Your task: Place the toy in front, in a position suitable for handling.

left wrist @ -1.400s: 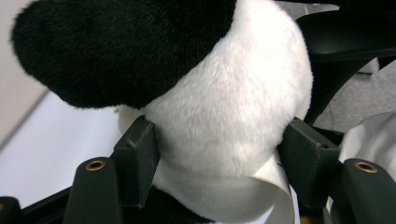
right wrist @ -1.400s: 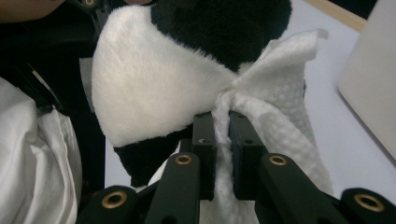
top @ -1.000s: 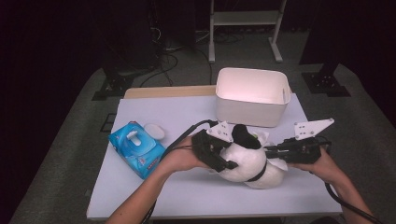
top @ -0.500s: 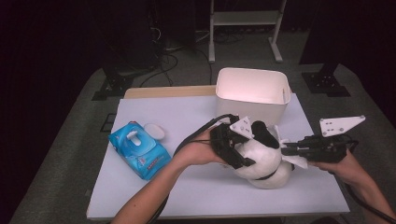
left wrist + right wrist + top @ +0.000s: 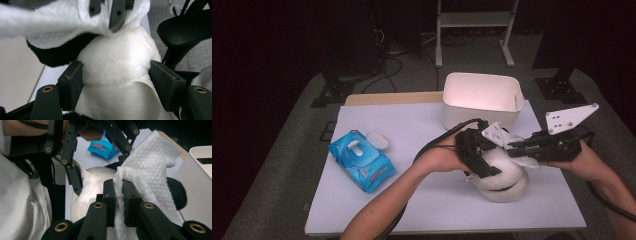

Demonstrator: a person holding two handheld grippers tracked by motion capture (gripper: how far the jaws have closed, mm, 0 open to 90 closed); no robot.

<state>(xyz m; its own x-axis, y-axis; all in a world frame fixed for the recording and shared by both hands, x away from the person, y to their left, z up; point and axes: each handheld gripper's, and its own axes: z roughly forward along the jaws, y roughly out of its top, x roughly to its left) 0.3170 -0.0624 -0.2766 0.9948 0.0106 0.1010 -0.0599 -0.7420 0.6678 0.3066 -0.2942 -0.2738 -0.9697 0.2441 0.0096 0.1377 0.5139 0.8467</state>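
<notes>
Up close, the right gripper [image 5: 119, 202] view is showing its jaws pinching one white wipe [image 5: 147, 167]; the left gripper [image 5: 117, 80] view is showing jaws clamping one plush toy [image 5: 117, 60]. High view: toy sitting on the pale desk [image 5: 412, 125] beside one white bin [image 5: 480, 97], one blue wipes pack [image 5: 362, 161]; dark room.

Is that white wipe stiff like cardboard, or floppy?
Probably floppy: the white wipe bunches and folds where the right tongs pinch it. It looks thin and quilted, so likely very light. It drapes over the plush toy, so it should bend easily.
</notes>
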